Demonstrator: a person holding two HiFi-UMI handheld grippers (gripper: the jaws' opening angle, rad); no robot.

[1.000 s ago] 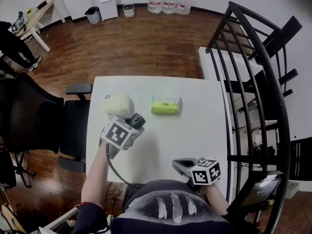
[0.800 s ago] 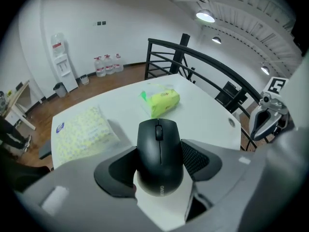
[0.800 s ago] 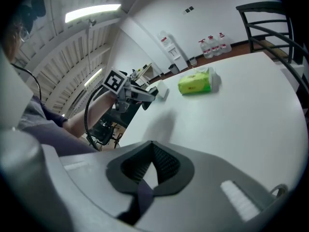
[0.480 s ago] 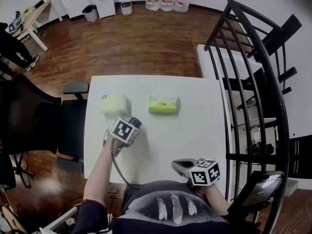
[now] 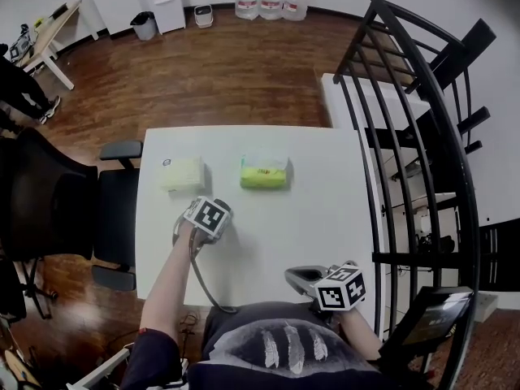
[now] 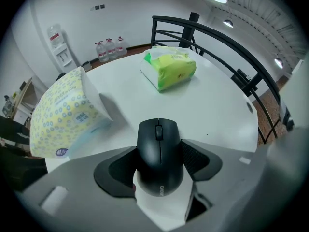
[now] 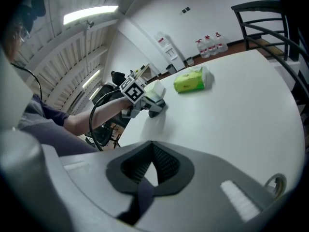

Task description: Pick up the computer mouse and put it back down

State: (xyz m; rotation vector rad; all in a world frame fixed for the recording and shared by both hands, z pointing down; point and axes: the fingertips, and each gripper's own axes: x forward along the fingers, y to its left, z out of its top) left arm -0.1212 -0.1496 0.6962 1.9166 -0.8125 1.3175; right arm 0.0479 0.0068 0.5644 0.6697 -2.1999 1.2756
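Observation:
A black computer mouse point(image 6: 159, 153) sits lengthwise between the pads of my left gripper point(image 6: 160, 151), which is shut on its two sides. The gripper point(image 5: 218, 211) points steeply down over the left half of the white table point(image 5: 317, 210), close to its surface. In the head view its marker cube hides the mouse. The right gripper view shows the left gripper point(image 7: 145, 101) low over the tabletop. My right gripper point(image 5: 297, 276) rests at the near table edge with its pads point(image 7: 164, 161) closed together on nothing.
A yellow-patterned tissue pack point(image 5: 180, 172) lies just beyond the left gripper, a green tissue pack point(image 5: 264, 171) to its right. A black metal railing point(image 5: 406, 136) runs along the table's right side. A black office chair point(image 5: 57, 201) stands to the left.
My left gripper has come down toward the tabletop and now sits lower in the head view, nearer my body. The right gripper has stayed put.

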